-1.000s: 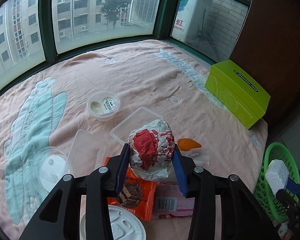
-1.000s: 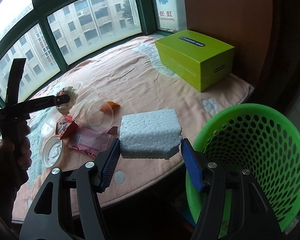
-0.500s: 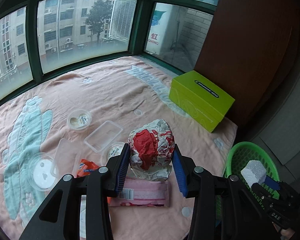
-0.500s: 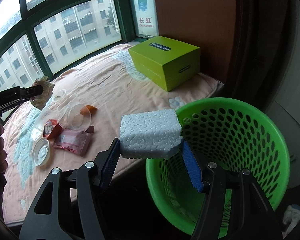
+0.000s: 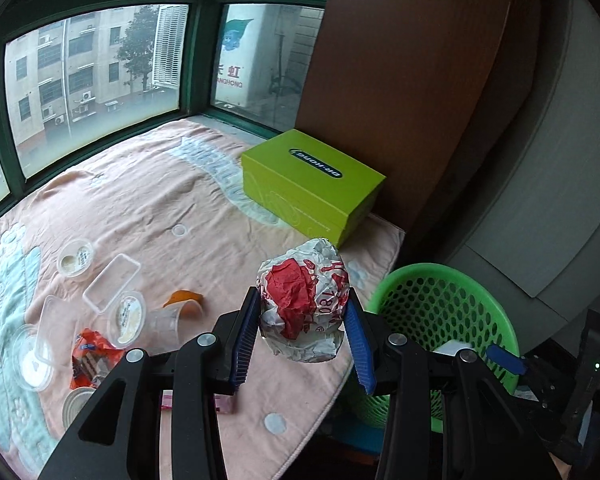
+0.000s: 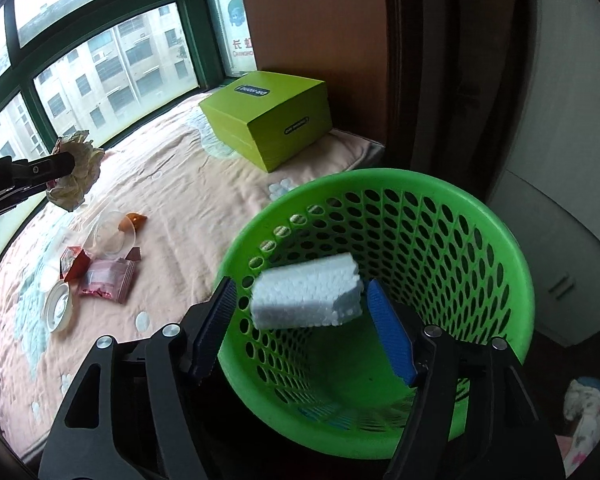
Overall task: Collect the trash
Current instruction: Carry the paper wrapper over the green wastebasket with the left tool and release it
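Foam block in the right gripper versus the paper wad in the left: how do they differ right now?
The foam block is plain white and boxy; the crumpled wrapper is a red-and-white ball. The right gripper has just been opening, so the foam block sits free between the pads over the green basket; the left gripper clamps the crumpled wrapper above the blanket's edge. Both are trash.

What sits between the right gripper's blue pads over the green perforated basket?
The white foam block, clear of both pads and blurred, above the green basket; the right gripper's jaws have just opened. Right wrist view.
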Demonstrator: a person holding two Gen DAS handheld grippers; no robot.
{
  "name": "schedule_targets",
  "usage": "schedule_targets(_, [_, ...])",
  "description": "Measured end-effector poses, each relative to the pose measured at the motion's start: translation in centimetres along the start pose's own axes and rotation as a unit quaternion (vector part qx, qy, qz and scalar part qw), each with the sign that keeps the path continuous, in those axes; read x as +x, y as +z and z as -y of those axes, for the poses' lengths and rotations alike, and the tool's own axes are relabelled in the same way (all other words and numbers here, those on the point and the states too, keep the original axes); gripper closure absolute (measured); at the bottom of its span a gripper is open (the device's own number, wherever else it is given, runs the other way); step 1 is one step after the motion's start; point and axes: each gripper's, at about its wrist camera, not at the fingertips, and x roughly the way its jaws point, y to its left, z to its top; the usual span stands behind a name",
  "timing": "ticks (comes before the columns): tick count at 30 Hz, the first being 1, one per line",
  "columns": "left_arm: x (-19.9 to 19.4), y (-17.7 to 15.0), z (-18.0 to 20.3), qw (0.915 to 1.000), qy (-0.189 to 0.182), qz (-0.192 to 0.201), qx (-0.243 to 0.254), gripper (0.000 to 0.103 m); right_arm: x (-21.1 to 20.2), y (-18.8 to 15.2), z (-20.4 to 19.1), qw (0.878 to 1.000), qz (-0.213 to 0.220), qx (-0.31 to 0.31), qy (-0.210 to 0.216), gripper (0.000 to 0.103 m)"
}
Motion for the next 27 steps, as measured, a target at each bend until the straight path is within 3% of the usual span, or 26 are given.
schedule_targets(25, [4.3, -2.0, 11.7, 0.9915, -0.081, -0.060, 0.081, 0.061, -4.7, -0.8, 6.2, 0.996, 0.051, 0.044, -0.053, 0.026])
schedule_targets(27, [4.6, -2.2, 12.3, 0.9906, -0.087, -0.064, 0.085, 0.057, -4.8, -0.9, 6.6, 0.996, 0.051, 0.047, -0.055, 0.026])
